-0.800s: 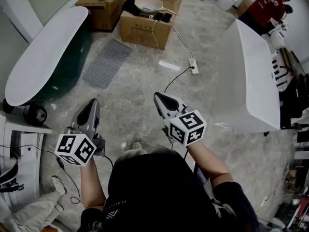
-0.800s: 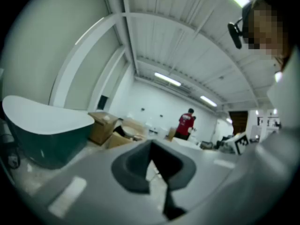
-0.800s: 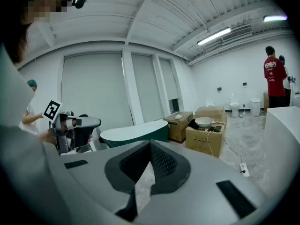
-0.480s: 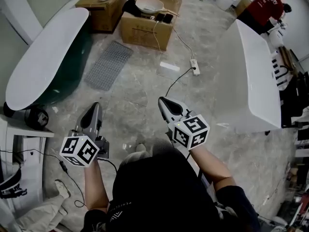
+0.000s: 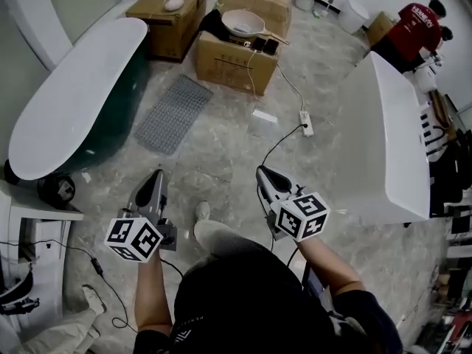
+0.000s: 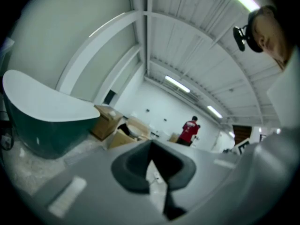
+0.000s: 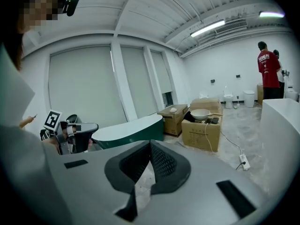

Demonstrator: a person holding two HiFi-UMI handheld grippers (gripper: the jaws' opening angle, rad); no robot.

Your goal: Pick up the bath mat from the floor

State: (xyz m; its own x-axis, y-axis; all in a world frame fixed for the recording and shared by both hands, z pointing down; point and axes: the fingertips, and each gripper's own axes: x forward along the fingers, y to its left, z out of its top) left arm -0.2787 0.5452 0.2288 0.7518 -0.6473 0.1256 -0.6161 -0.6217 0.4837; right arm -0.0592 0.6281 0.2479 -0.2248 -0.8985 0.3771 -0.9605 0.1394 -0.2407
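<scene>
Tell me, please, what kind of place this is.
Probably a warehouse or workshop for bathroom fixtures: a freestanding green bathtub stands on the bare stone floor, and a white basin lies on cardboard boxes.

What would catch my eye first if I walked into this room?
Two bathtubs stand out: a green tub on the left and a white tub on the right. Between them a grey bath mat lies flat on the floor, near some boxes. Closest to the camera, a person holds out the left hand-held gripper and the right hand-held gripper, both shut and empty.
</scene>
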